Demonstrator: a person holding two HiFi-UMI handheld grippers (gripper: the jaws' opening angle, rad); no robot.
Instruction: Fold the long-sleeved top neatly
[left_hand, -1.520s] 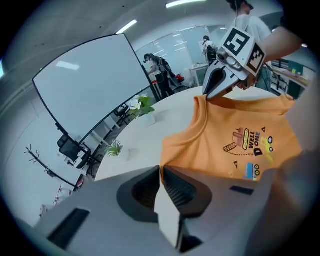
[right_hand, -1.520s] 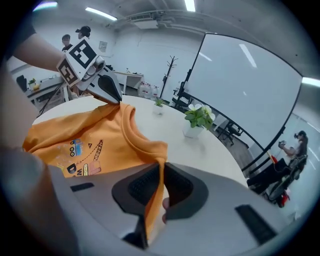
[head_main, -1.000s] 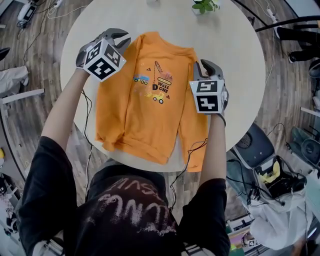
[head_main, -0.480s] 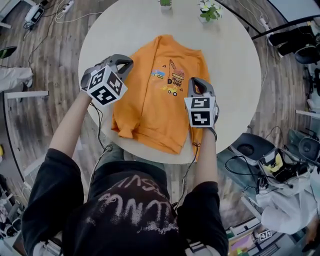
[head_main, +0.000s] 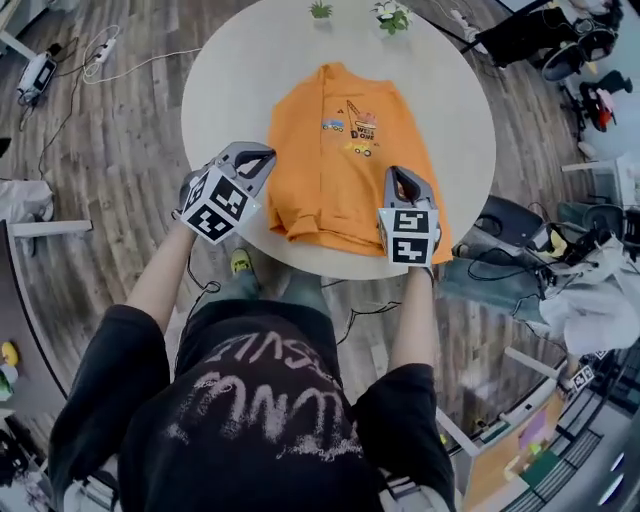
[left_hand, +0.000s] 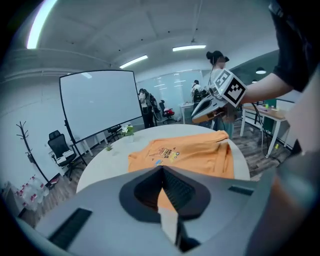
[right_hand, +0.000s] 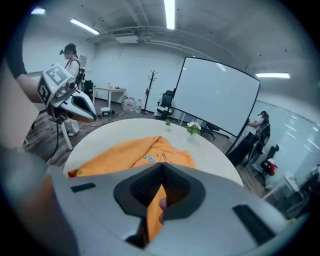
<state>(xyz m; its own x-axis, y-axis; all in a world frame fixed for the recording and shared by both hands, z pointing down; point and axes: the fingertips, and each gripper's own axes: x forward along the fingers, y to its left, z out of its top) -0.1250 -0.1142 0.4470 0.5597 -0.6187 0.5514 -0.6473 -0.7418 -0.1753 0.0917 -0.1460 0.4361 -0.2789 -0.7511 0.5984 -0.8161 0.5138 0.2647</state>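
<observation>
Wooden flooring surrounds the round white tabletop (head_main: 250, 60), where both forearms reach forward, the left gripper (head_main: 262, 156) and right gripper (head_main: 400, 176) angled downward at its near edge, each with its jaws pinching orange cloth. Two small potted plants (head_main: 392, 14) stand at the far edge. The long-sleeved top (head_main: 340, 150) lies face up, collar toward the far edge, hem at the near edge.
</observation>
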